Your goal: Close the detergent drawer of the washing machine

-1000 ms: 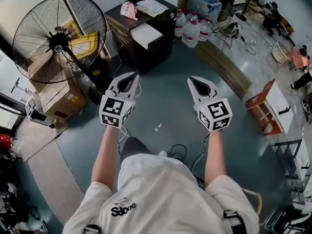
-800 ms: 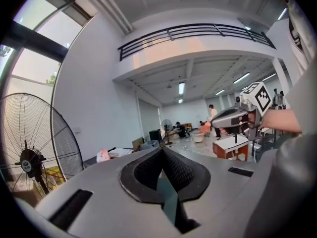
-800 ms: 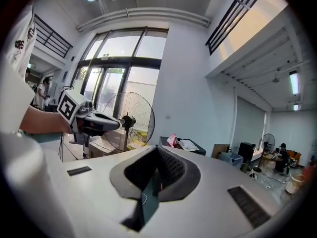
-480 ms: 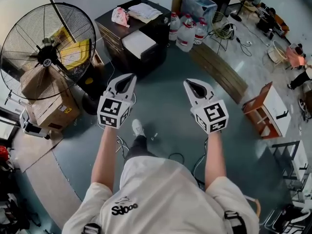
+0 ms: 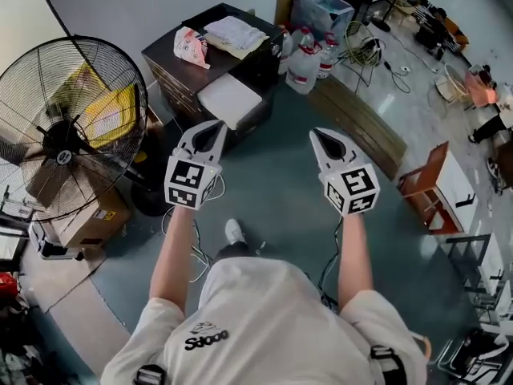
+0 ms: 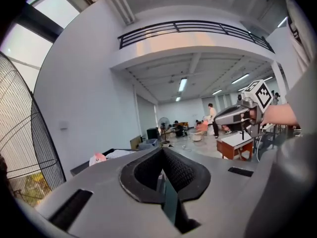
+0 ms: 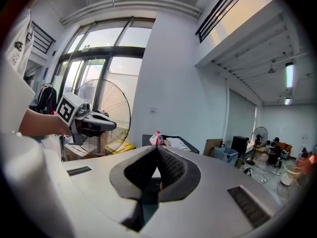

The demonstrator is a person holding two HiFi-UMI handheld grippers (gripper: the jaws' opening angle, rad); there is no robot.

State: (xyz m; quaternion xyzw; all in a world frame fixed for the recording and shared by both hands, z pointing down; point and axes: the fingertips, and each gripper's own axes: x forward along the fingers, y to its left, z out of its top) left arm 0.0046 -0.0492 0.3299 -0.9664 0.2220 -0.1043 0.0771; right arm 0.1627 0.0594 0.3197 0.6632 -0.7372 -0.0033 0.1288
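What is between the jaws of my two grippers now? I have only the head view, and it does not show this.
Observer: In the left gripper view, the left gripper has its jaws together, with nothing between them.
Operator: And the right one?
Observer: The right gripper is shut too, and empty.
Operator: What is behind the big fan?
Observer: The right gripper view shows tall windows behind it.

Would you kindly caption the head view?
Left gripper and right gripper, both shut and empty, held out toward a dark cabinet.
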